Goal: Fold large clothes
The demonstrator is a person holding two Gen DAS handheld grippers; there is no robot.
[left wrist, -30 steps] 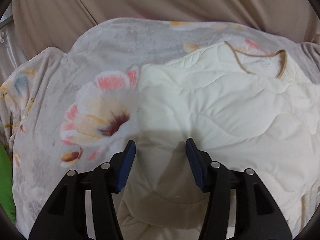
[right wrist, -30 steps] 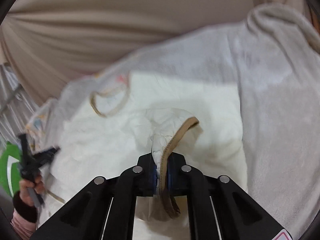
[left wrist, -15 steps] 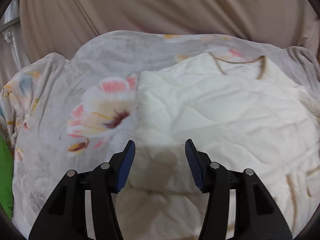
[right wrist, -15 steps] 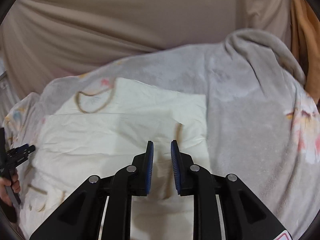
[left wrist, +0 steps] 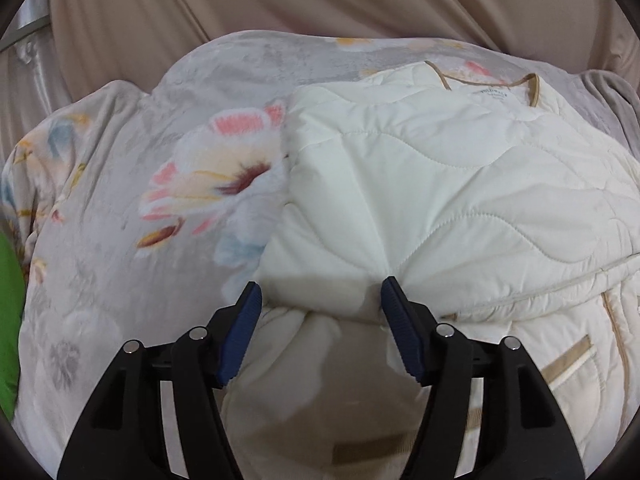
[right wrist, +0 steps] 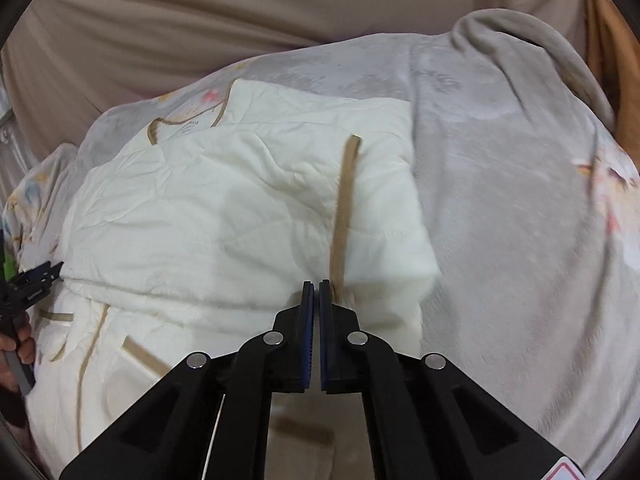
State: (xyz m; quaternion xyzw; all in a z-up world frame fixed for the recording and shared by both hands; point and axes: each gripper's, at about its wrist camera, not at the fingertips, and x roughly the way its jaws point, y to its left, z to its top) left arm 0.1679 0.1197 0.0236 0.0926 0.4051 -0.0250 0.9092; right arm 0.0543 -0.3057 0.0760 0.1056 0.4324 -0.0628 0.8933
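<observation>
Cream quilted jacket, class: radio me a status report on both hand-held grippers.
Left hand-held gripper open, straddling the cream quilted jacket fold. Right hand-held gripper shut, empty, beside the tan trim. Jacket partly folded on floral blanket. Nothing blocking.

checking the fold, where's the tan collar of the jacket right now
The tan collar sits at the far end of the cream jacket: upper right in the left wrist view, upper left in the right wrist view, against the floral blanket.

Light: I see soft, even indoor light, no glare | Shadows: gripper shadows on the cream jacket [left wrist: 440,184] | Blur: blanket [right wrist: 520,208] smeared, perhaps motion | Edges: strong fisheye bending, dark vignette corners.
</observation>
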